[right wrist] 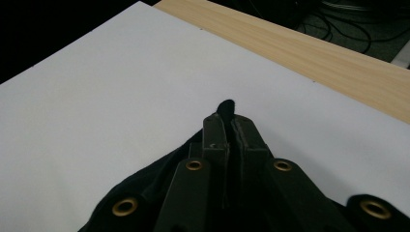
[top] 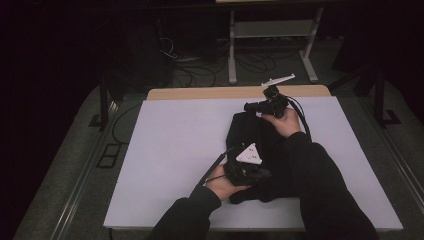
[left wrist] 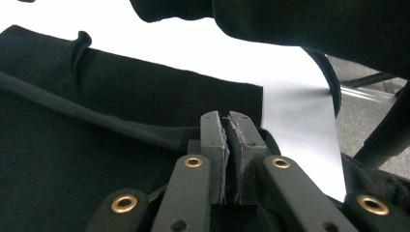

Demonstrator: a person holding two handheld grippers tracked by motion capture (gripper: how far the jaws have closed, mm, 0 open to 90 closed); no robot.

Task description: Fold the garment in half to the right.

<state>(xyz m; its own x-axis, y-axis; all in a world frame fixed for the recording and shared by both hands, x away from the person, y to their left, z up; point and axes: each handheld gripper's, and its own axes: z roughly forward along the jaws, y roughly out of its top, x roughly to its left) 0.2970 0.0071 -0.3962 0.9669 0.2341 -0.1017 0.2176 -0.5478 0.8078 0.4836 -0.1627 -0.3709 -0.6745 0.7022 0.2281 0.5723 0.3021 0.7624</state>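
On the white table [top: 170, 150] we see the black garment [top: 250, 135] lying near the middle, our left gripper [left wrist: 227, 126] with its jaws nearly closed, pinching the cloth's near hem, and our right gripper [right wrist: 227, 124] clamped tight on its far corner.

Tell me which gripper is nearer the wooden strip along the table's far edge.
Right. The right gripper pinches the black cloth close before the wooden strip; the left gripper grips the cloth's near end.

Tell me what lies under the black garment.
The black garment lies on the white table cover, which shows all around it. Whatever sits directly beneath the cloth is hidden. Both grippers, left and right, pinch its edges.
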